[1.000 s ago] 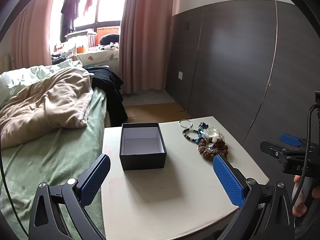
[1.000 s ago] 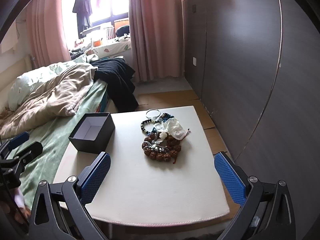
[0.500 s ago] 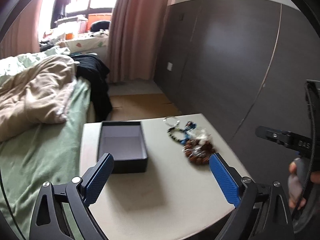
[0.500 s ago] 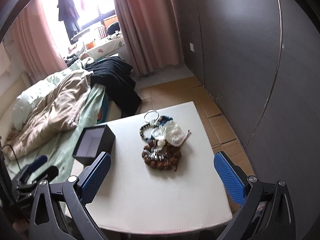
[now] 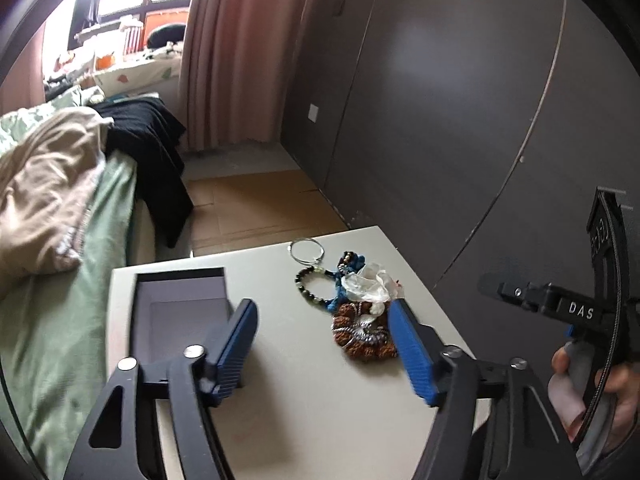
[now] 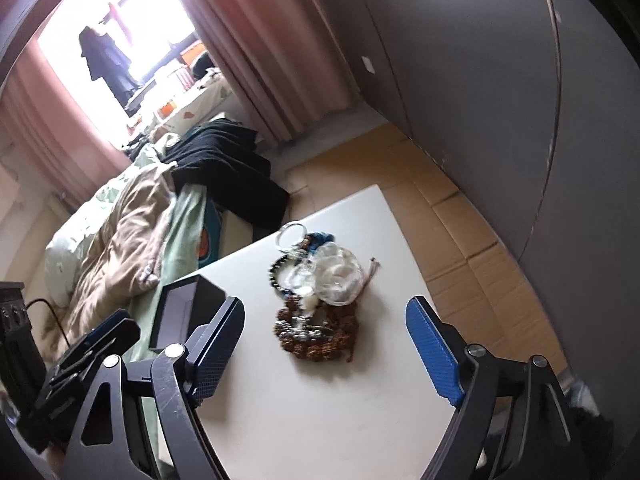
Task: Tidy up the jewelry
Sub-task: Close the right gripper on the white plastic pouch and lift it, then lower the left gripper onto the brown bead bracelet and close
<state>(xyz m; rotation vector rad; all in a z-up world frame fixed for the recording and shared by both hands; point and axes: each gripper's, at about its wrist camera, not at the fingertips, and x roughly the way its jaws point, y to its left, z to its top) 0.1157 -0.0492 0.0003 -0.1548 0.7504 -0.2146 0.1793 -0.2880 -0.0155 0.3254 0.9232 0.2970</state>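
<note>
Jewelry pile (image 6: 316, 300) heaped mid-surface (image 6: 320, 400), tangled brown beads under a clear bracelet and a silver ring, so probably needs picking apart piece by piece; open black box (image 5: 180, 312) parked just left of it, looks ready to take the pieces. Left hand-held gripper (image 5: 324, 344) and right hand-held gripper (image 6: 324, 356) both spread but just been narrowing, nothing between the pads, aimed down at the heap.
</note>
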